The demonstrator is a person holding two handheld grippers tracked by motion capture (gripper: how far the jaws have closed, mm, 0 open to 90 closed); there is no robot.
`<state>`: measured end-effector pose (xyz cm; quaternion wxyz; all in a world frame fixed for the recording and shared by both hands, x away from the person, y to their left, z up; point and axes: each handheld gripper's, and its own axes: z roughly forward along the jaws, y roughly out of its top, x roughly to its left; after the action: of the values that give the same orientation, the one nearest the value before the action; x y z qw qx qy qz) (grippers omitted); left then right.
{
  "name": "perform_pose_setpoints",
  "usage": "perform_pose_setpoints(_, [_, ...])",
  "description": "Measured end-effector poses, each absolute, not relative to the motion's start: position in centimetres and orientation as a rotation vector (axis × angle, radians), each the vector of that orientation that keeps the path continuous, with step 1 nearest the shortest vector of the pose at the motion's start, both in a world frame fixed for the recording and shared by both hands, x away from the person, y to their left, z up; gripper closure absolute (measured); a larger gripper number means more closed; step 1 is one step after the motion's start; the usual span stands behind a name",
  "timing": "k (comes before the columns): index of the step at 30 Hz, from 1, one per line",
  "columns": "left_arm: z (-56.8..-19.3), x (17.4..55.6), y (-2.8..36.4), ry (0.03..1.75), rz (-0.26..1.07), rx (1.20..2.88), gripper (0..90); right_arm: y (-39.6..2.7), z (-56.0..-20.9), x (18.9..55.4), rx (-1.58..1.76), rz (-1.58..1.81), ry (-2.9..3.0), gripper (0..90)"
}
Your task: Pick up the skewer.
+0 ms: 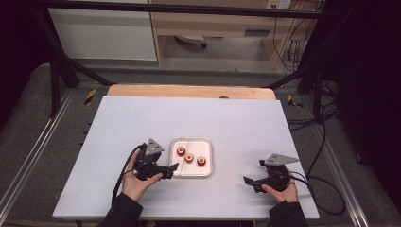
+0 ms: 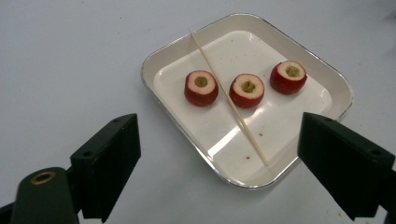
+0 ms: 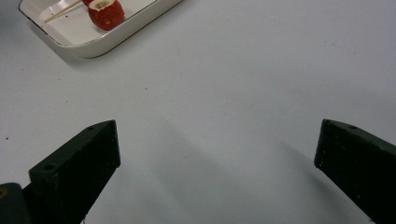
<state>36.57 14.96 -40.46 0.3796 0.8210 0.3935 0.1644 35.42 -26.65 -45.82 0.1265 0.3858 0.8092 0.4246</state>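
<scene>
Presently the left gripper (image 2: pixel 219 154) is hovering with jaws wide, the skewer (image 2: pixel 229 98) lying ahead between them in the tray (image 2: pixel 154 60) (light, thin, likely brittle; grip mid-length), the right gripper (image 3: pixel 217 163) idling wide.

A white table (image 1: pixel 142 123) carries one white metal-rimmed tray (image 1: pixel 206 171), lying slightly left of centre towards the near edge. A wooden strip (image 1: pixel 189 91) borders the far side.
</scene>
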Motion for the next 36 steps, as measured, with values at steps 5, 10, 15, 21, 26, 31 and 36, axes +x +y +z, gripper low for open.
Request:
perform_pose_setpoints(5, [-40.9, 37.0, 13.5, 1.052, 0.413, 2.093, 16.9, -26.6, -45.8, 35.4, 1.123, 1.237, 2.358, 0.6])
perform_pose_setpoints(10, [-41.7, 37.1, 12.2, 1.079, 0.435, 2.125, 24.2, -26.7, -45.8, 35.4, 1.122, 1.240, 2.356, 0.6])
perform_pose_setpoints(15, [-42.6, 37.2, 11.1, 1.093, 0.456, 2.144, 35.7, -26.7, -45.8, 35.4, 1.124, 1.241, 2.355, 0.6])
perform_pose_setpoints(21, [-43.3, 37.5, 10.5, 1.122, 0.441, 2.128, 47.7, -26.6, -45.8, 35.4, 1.122, 1.237, 2.361, 0.6])
perform_pose_setpoints(26, [-43.6, 37.3, 10.1, 1.141, 0.459, 2.107, 60.4, -26.6, -45.8, 35.4, 1.121, 1.236, 2.361, 0.6])
perform_pose_setpoints(31, [-43.9, 37.1, 9.7, 1.161, 0.471, 2.096, 68.9, -26.7, -45.8, 35.4, 1.122, 1.237, 2.361, 0.6])
perform_pose_setpoints(36, [-44.2, 37.0, 9.5, 1.181, 0.456, 2.080, 74.7, -26.6, -45.8, 35.4, 1.120, 1.238, 2.361, 0.6])
